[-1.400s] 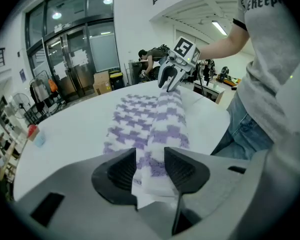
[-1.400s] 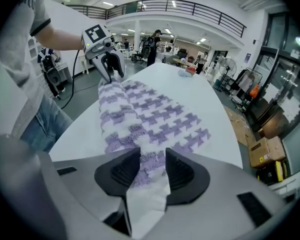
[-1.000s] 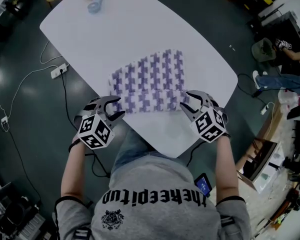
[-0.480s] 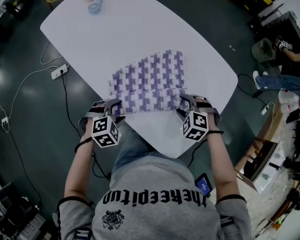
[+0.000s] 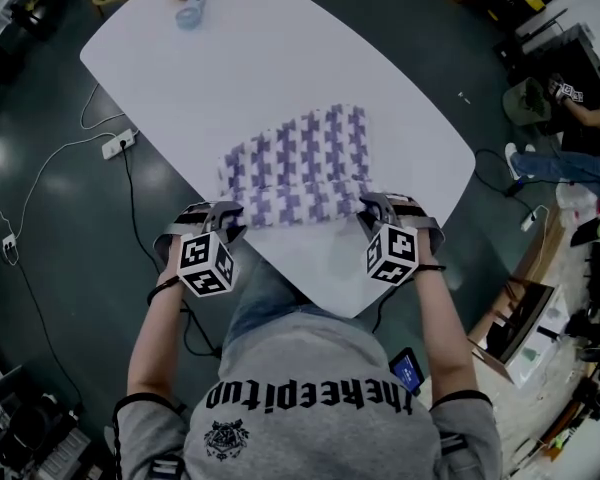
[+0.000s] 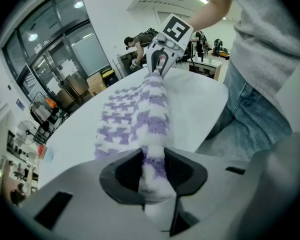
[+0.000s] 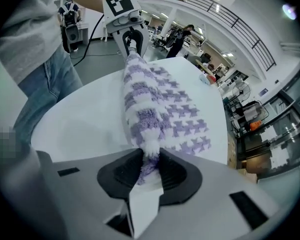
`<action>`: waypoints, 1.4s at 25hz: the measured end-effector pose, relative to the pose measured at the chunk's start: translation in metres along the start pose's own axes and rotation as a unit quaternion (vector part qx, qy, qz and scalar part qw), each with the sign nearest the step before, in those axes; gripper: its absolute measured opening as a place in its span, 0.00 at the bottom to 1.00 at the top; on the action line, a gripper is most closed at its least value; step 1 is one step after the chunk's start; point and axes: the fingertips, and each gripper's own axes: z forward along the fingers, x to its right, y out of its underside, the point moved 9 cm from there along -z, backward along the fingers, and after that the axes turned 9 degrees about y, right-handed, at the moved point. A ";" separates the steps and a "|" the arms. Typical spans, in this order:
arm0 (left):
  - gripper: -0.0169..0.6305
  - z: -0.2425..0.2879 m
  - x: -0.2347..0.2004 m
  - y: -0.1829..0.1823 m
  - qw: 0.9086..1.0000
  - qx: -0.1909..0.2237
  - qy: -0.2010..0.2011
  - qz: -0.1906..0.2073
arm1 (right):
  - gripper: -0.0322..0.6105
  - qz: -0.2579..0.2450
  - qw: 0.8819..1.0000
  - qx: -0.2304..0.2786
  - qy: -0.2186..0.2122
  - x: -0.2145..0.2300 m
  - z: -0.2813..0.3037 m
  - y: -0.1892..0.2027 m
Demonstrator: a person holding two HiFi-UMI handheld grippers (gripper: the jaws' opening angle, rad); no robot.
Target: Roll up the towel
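the left gripper [image 5: 223,220] is pinching the near left corner of the towel [image 5: 302,158]; in the left gripper view its dark pads [image 6: 126,171] press on a bunched fold of the fleece from both sides. the towel lies flat on the white table [image 5: 280,53], close to the edge nearest the person, with its near hem gathered into a soft ridge that runs from one gripper to the other. it looks light, thick and floppy, a fuzzy purple-and-white weave that should compress under the jaws and sag wherever it is unsupported, so it will likely grip well and not slip. the two near corners seem the right places to hold, so that the hem turns over evenly and the roll does not go crooked. the right gripper [image 5: 377,210] is likewise clamped on the near right corner, its pads [image 7: 174,176] squeezing a tuft of fleece in the right gripper view. compared with a second ago, both grippers stood higher above the near hem with their jaws spread and empty. they have since come down onto the corners, their jaws have just been closing, and now the cloth sits between them. the rest of the towel has not shifted on the table.
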 end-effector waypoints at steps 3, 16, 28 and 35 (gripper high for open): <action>0.20 -0.007 -0.006 0.001 1.000 0.015 0.018 -0.002 | 0.19 0.015 1.000 0.000 -0.012 0.005 -0.004 -0.002; 0.21 -0.006 -0.016 0.010 0.990 0.046 0.120 -0.053 | 0.19 0.056 0.990 -0.016 -0.127 0.015 -0.002 -0.003; 0.24 -0.013 -0.049 0.018 0.979 0.099 0.140 -0.112 | 0.24 0.127 0.982 0.014 -0.137 0.057 -0.001 -0.003; 0.25 -0.014 -0.075 0.021 0.979 0.105 0.126 -0.124 | 0.24 0.142 0.983 0.013 -0.116 0.070 0.011 -0.003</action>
